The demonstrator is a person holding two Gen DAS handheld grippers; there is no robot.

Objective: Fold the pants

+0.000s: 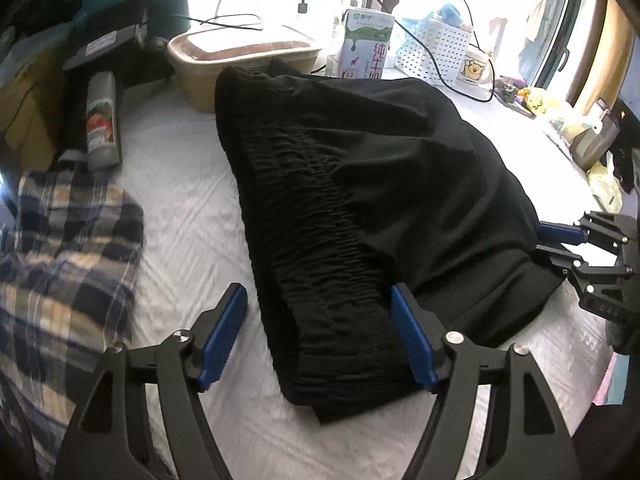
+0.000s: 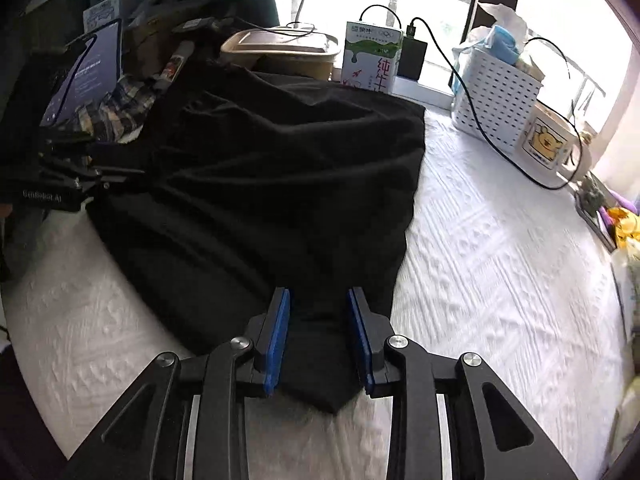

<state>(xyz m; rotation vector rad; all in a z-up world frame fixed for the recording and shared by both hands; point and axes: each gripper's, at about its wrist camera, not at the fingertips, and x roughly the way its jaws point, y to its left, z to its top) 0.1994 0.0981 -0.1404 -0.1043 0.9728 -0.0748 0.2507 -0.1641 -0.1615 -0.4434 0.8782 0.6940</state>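
The black pants (image 1: 360,184) lie folded on the white textured bedspread (image 1: 188,208), with the gathered elastic waistband (image 1: 316,216) running toward my left gripper (image 1: 318,304). That gripper is open, its blue pads either side of the waistband's near end. In the right wrist view the pants (image 2: 260,184) spread ahead, and my right gripper (image 2: 318,308) is open with a corner of the black cloth lying between its pads. The right gripper also shows in the left wrist view (image 1: 560,240) at the pants' right edge.
A plaid garment (image 1: 68,248) lies at the left. A spray can (image 1: 102,120), a beige lidded box (image 1: 244,56), a milk carton (image 1: 366,44), a white perforated basket (image 1: 436,48), a bear mug (image 1: 474,68) and charging cables (image 2: 472,100) line the far side by the window.
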